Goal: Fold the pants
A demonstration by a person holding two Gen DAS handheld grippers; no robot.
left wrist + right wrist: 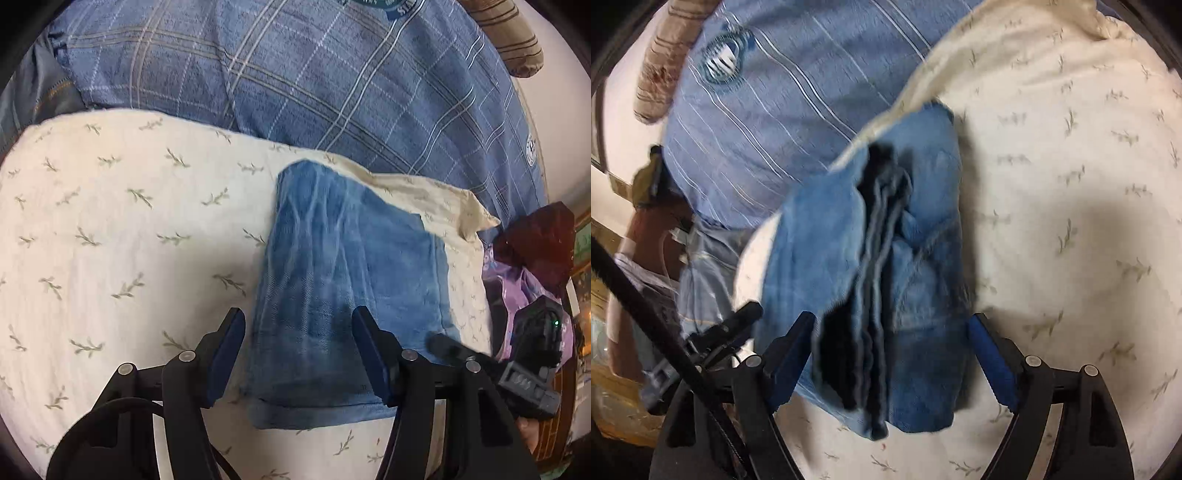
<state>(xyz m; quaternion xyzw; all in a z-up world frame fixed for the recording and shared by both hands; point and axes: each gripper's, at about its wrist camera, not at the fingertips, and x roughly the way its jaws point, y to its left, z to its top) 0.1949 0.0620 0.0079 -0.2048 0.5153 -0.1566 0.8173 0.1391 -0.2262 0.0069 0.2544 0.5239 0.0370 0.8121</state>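
The blue denim pants [343,273] lie folded into a compact rectangle on a cream leaf-print cloth [110,240]. My left gripper [299,325] is open above the near end of the bundle, its fingers either side of the left part. In the right wrist view the pants [916,229] show stacked folded edges down the middle. My right gripper [892,332] is open with its blue pads straddling the near end of the bundle. The other gripper shows at the right edge of the left wrist view [532,362] and at the left of the right wrist view [720,332].
A blue plaid bedspread [314,74] lies beyond the cream cloth. A brown striped pillow [509,33] is at the far right corner. A purple bag and a dark red object [535,243] sit at the right bed edge.
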